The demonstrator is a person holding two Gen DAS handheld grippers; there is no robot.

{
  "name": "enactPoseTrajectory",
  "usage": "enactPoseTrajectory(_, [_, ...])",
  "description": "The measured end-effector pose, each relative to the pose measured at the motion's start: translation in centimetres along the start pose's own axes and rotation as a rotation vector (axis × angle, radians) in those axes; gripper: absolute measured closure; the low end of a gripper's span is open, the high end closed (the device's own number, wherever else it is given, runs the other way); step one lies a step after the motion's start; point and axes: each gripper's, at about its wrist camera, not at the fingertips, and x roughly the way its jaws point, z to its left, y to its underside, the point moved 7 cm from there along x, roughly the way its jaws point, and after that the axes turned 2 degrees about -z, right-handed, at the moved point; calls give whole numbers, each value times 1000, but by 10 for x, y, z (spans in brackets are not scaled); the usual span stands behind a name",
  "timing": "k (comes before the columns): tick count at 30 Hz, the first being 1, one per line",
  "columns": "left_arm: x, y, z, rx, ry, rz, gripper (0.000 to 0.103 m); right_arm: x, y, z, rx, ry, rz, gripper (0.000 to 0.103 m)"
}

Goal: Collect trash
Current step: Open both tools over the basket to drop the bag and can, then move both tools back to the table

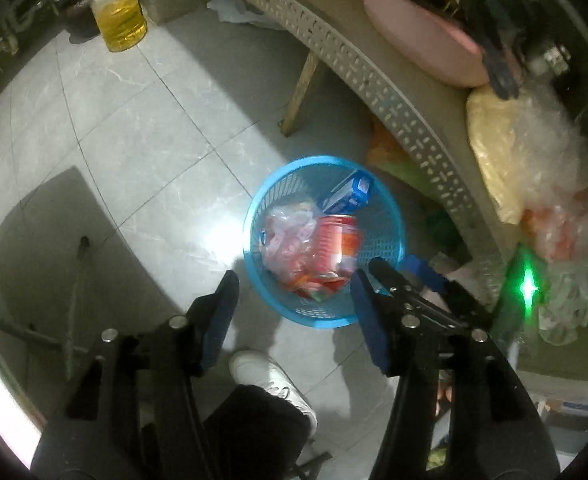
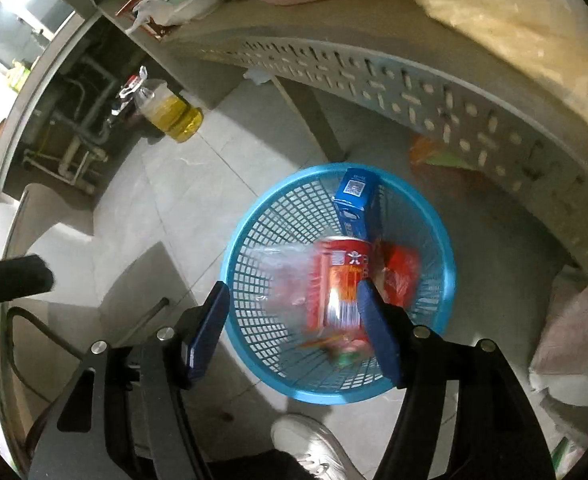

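Both the left gripper and right gripper hover, jaws wide and empty, over the blue basket; a blurred red can, seemingly loose, lies inside.

Looked glossy and smooth across the pale stone-veined floor tiles, with hard blue latticed plastic for the basket. Held a shiny printed metal can, a smooth blue cardboard box and crinkled clear plastic film. Showed matt black frames and blue pads on the tongs, bright metal pins, perforated grey plastic along the desk edge.
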Motion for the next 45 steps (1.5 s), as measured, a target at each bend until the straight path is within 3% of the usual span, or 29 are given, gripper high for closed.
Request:
enactPoseTrajectory(8, [-55, 13, -4, 70, -16, -80, 48, -25, 24, -1, -20, 12, -24, 39])
enactPoseTrajectory(12, [-104, 28, 8, 100, -29, -142, 44, -44, 41, 0, -36, 17, -23, 39])
enactPoseTrajectory(18, [-179, 71, 44, 93, -51, -265, 37, -77, 58, 39, -141, -9, -50, 36])
enactPoseTrajectory(21, [-205, 102, 68, 79, -92, -287, 36, -94, 61, 66, -204, -38, -68, 34])
enactPoseTrajectory(29, [-297, 201, 160, -127, -190, -471, 31, -165, 53, 165, -451, -140, -175, 29])
enactPoseTrajectory(34, [-347, 284, 233, -384, -324, -571, 27, -181, 64, 255, -705, -232, -190, 24])
enactPoseTrajectory(37, [-363, 336, 274, -563, -353, -617, 27, -177, 90, 329, -921, -303, -167, 24])
enactPoseTrajectory(41, [-370, 370, 308, -689, -360, -663, 27, -179, 137, 410, -1103, -439, -126, 24])
enactPoseTrajectory(43, [-371, 372, 318, -673, -353, -684, 27, -183, 166, 441, -1152, -530, -69, 24])
enactPoseTrajectory(45, [-365, 361, 334, -607, -348, -657, 25, -189, 203, 469, -1188, -637, 34, 23])
